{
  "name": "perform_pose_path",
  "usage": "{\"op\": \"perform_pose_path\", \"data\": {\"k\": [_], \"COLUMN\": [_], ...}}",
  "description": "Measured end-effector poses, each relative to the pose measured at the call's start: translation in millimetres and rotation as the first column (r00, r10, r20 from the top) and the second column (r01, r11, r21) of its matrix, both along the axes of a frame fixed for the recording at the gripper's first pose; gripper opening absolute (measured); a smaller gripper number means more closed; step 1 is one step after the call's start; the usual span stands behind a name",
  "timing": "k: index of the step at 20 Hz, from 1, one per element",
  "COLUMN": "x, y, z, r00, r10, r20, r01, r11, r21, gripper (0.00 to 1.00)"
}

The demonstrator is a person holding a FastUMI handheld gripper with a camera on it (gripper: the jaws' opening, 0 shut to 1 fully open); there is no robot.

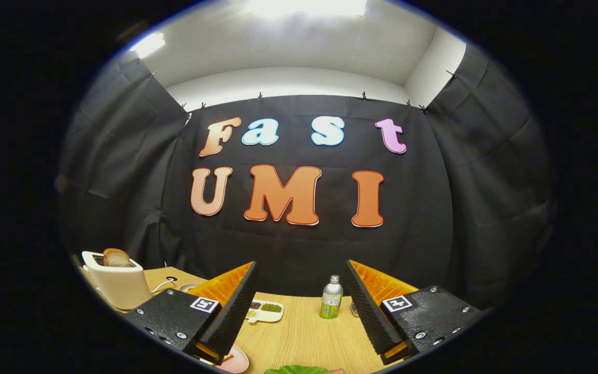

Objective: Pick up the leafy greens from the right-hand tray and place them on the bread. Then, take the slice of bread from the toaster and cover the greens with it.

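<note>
tool [299, 301] | orange fingers, ribbed black pads | black screwed blocks, square markers

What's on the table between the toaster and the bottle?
In the gripper view, a small dish of beans lies between the toaster and bottle, beyond the open fingers.

My gripper [299, 306] hangs level above the table — fingers spread wide apart, nothing between them.

No words or numbers can be read. The bottle [331, 297] has a label, too small to read. Each finger of the tool [299, 301] has a black-and-white square mark.
</note>
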State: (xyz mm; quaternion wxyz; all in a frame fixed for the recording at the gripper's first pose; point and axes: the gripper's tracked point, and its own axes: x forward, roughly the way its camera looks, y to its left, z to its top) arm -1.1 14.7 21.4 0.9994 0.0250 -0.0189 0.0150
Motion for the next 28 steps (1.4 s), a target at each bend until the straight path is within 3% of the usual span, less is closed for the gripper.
{"op": "perform_pose_path", "data": {"k": [8, 19, 25, 28], "x": [-1, -5, -6, -6], "y": [-3, -3, -6, -4], "z": [-3, -35, -63, -81], "r00": [1.0, 0.987, 0.962, 0.933], "r10": [-0.005, 0.036, 0.046, 0.073], "r20": [-0.009, -0.154, -0.268, -0.351], "r01": [0.005, -0.033, -0.043, -0.066], "r11": [1.0, 0.999, 0.999, 0.997], "r21": [-0.018, 0.026, 0.019, 0.031], "gripper": [0.99, 0.99, 0.99, 0.99]}}
